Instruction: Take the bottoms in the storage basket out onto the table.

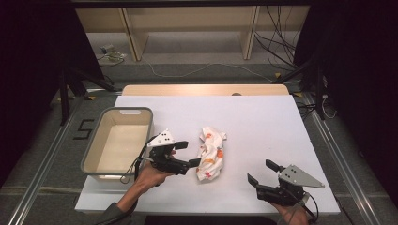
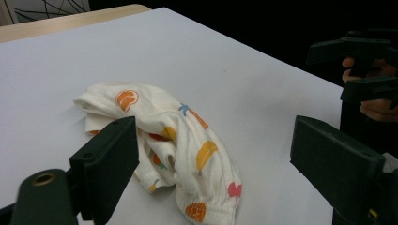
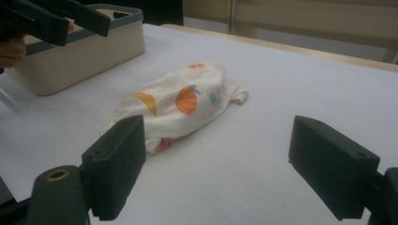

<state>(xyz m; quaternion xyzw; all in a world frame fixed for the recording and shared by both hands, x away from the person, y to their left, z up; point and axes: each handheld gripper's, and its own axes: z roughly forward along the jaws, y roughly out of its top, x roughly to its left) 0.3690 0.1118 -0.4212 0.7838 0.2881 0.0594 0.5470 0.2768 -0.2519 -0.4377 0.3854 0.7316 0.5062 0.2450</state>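
Transfer not yet begun: the cloth (image 1: 210, 153) lies loose on the table (image 1: 263, 126), just ahead of the wide-open left gripper (image 1: 188, 153), while the right gripper (image 1: 261, 172), also wide, holds nothing, and the bin (image 1: 94, 145) is empty

High view: overhead, facing forward across the whole table (image 1: 263, 117). Both gripper views sit low and close above the tabletop, sharing the cloth (image 2: 173, 140) at frame centre.
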